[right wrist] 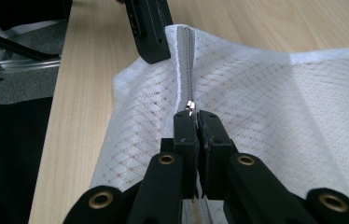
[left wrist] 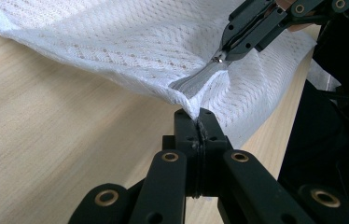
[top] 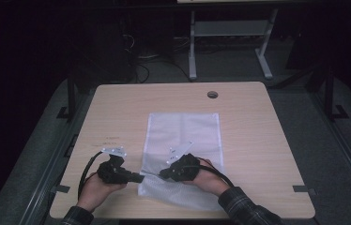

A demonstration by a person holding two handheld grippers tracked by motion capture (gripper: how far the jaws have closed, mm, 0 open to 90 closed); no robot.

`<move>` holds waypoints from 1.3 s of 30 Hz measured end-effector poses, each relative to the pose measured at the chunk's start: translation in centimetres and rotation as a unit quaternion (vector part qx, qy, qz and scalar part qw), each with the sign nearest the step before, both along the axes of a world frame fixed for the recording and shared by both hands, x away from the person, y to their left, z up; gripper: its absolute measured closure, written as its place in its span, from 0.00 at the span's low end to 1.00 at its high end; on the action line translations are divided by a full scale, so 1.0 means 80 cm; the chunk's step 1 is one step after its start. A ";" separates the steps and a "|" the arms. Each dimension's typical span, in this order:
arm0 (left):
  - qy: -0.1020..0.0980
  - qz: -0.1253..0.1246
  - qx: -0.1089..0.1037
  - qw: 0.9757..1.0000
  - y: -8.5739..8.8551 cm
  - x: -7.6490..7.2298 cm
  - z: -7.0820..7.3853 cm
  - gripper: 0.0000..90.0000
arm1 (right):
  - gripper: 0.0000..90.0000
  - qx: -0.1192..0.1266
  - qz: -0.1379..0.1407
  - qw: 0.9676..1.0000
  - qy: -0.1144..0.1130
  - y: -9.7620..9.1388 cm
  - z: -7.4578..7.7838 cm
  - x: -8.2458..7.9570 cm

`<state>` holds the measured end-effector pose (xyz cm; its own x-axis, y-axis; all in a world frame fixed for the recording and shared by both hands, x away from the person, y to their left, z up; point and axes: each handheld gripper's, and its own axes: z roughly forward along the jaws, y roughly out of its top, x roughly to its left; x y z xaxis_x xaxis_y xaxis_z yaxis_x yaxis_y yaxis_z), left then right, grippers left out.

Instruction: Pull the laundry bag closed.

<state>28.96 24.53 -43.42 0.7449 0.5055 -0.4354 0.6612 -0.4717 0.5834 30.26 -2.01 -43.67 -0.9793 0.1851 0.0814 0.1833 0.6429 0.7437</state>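
Note:
A white mesh bag (top: 183, 136) lies flat on the middle of the wooden table (top: 117, 108); its near left edge is lifted. My left gripper (top: 141, 178) (left wrist: 199, 122) is shut on the end of that lifted edge, where the grey zipper (left wrist: 196, 83) (right wrist: 185, 60) ends. My right gripper (top: 162, 174) (right wrist: 195, 116) is shut on the metal zipper pull (right wrist: 191, 106), a short way along the zipper. The two grippers point at each other, tips close. The left gripper (right wrist: 151, 35) shows at the top of the right gripper view, and the right gripper (left wrist: 220, 58) shows beyond the fold in the left gripper view.
A round cable hole (top: 212, 94) sits near the table's far edge. Small printed marks (top: 111, 139) lie on the wood left of the bag. A grey metal frame (top: 192, 47) stands on the floor behind the table. The near table edge runs just under my hands.

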 end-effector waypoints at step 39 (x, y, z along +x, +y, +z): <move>-0.003 0.012 -0.001 1.000 0.012 0.000 0.002 0.99 | 0.96 -0.008 -0.003 1.000 0.003 -0.015 0.001 -0.002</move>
<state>28.99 25.53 -43.22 0.7358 0.5217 -0.4317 0.6680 -0.4550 0.5888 30.13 -3.24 -43.57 -0.9776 0.1930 0.0843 0.1920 0.6528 0.7328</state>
